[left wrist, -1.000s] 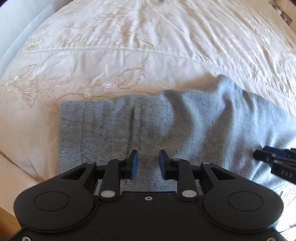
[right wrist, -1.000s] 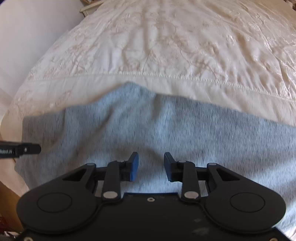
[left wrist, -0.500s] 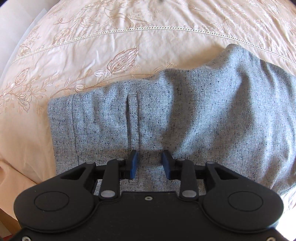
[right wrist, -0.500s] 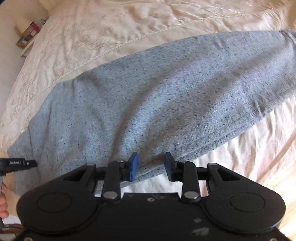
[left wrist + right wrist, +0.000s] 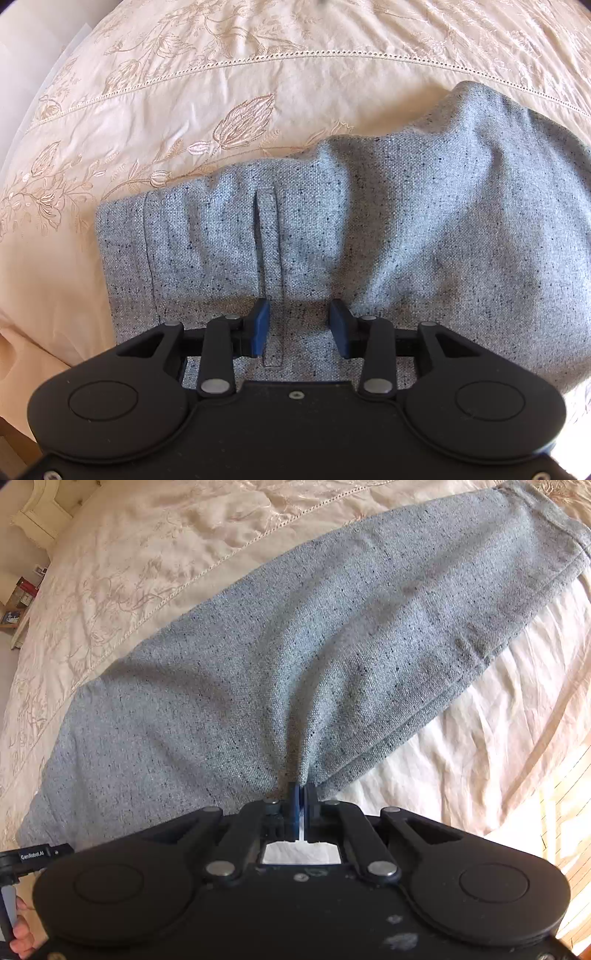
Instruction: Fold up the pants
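Grey speckled pants (image 5: 369, 229) lie flat on a cream embroidered bedspread (image 5: 221, 92). My left gripper (image 5: 300, 325) points down over the waistband end, close to the cloth. Its jaws are opening, and a belt loop (image 5: 271, 258) runs up between the blue pads without being pressed. In the right wrist view the pants (image 5: 295, 646) stretch away to the hem (image 5: 546, 535) at the top right. My right gripper (image 5: 302, 797) is shut on the near edge of the pants, where the cloth puckers into the pads.
The left gripper's body (image 5: 33, 854) and a hand (image 5: 20, 934) show at the lower left of the right wrist view. White sheet (image 5: 480, 738) drapes off the bed's side on the right, with sunlit wooden floor (image 5: 569, 812) beyond. Pale furniture (image 5: 40, 513) stands at the far left.
The right gripper swung sideways along the pants, rolled, and closed on the near edge of the cloth. The left gripper sank toward the waistband and its jaws spread wider.
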`<act>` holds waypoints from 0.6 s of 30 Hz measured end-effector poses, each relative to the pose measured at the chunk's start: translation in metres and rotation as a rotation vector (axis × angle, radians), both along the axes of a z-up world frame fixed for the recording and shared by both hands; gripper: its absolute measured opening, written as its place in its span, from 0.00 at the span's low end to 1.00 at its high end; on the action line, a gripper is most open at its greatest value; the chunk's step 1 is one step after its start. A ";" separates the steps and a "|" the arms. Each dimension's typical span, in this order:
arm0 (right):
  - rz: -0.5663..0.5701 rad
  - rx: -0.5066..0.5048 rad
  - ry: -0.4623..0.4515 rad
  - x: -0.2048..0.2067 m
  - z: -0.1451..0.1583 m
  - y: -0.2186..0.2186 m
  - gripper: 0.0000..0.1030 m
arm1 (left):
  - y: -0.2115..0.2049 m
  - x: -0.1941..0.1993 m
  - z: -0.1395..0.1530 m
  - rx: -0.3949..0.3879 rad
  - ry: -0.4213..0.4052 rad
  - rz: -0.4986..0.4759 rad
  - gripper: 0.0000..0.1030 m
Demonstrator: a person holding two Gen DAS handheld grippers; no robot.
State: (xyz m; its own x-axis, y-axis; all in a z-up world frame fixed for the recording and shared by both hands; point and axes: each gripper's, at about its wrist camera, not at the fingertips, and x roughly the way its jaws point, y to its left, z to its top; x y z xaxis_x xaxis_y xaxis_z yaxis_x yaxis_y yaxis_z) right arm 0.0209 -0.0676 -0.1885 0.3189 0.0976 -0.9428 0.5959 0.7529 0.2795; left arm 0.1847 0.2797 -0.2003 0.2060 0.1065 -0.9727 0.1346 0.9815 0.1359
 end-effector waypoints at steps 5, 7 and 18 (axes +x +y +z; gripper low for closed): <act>-0.018 -0.028 -0.109 -0.001 0.024 -0.028 0.27 | -0.001 0.000 0.008 0.009 -0.007 0.034 0.45; -0.021 -0.115 -0.119 -0.004 0.032 -0.048 0.27 | -0.008 -0.003 0.016 0.009 -0.021 0.057 0.39; -0.204 -0.290 -0.022 -0.036 0.033 -0.232 0.28 | -0.142 -0.036 0.040 -0.128 -0.061 0.000 0.39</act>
State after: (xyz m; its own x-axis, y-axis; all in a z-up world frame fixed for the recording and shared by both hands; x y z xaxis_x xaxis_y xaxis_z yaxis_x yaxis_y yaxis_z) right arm -0.0154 -0.2992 -0.1550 0.3248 -0.2406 -0.9147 0.7383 0.6689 0.0862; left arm 0.1488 0.1378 -0.1606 0.2648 -0.0180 -0.9641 0.1302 0.9913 0.0173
